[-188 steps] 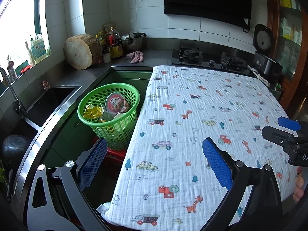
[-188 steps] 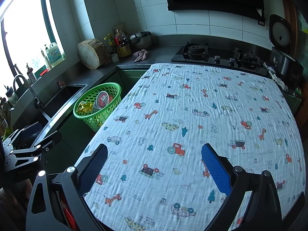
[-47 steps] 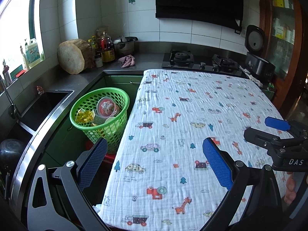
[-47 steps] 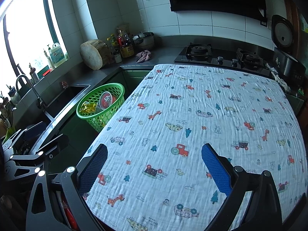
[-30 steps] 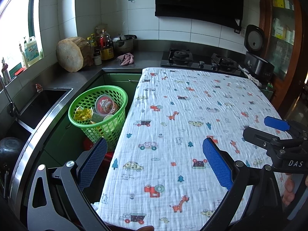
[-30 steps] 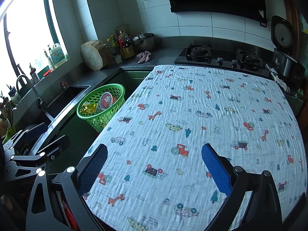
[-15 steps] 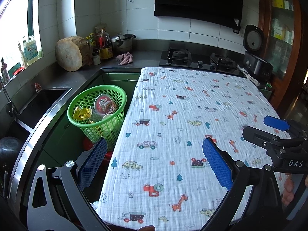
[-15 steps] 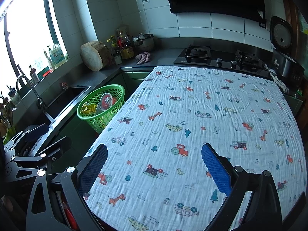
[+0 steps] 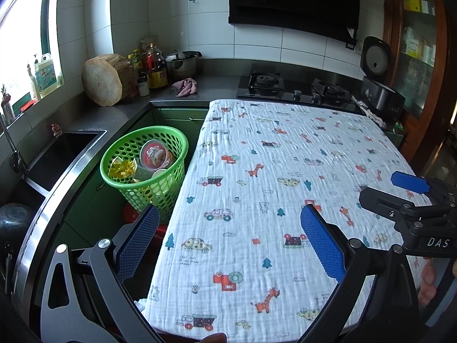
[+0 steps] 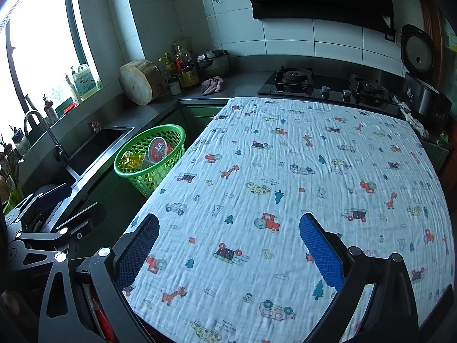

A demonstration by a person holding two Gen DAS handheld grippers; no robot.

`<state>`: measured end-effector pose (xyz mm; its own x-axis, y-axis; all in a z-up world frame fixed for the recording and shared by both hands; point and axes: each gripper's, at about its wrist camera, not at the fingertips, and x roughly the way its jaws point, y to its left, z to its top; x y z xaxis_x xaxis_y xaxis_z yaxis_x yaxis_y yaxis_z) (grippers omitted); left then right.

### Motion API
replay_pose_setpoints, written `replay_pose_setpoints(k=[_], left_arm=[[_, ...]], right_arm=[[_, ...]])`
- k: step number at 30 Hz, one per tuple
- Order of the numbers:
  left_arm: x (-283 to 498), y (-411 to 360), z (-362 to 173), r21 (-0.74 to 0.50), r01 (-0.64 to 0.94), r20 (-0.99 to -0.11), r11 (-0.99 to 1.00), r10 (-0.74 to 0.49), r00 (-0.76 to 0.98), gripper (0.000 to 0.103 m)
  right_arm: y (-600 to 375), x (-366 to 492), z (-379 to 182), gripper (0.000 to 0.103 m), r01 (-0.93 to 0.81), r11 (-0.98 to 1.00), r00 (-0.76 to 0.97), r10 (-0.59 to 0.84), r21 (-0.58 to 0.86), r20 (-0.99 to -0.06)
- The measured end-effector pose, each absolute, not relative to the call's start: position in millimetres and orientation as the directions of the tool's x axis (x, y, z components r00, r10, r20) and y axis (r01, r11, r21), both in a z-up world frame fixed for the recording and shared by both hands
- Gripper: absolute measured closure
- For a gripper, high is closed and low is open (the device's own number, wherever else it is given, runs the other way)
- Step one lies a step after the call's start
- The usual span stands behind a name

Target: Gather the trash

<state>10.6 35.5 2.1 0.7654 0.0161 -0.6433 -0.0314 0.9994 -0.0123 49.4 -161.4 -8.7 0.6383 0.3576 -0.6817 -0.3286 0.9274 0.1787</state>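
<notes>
1. You held the left gripper (image 9: pixel 228 240) and right gripper (image 10: pixel 228 240) with jaws wide and empty above the white cartoon-print cloth-covered table (image 9: pixel 285 171), probably because nothing remained on it.
2. The collected trash (image 9: pixel 142 163), a red-lidded noodle cup and yellow wrapper, sat in the round green perforated plastic basket (image 9: pixel 162 191), ahead-left of both grippers, beside the table.

green perforated basket (image 9: pixel 144 168) holding a red-lidded cup (image 9: pixel 154 154) and yellow wrapper (image 9: pixel 122 168); white cloth (image 9: pixel 285 200) printed with cars, giraffes, trees; blue gripper pads (image 9: pixel 322 245); pink rag (image 9: pixel 185 86)
</notes>
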Motion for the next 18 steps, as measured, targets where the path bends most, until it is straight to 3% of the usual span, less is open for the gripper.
replay_pose_setpoints(k=[18], left_arm=[[13.4,29.2,0.4,-0.007,-0.018,-0.641,1.000,0.009,0.768,0.005]], right_arm=[[-160.6,53.4,-12.8,0.008,-0.327,0.928,0.636,0.355,0.177,-0.686]])
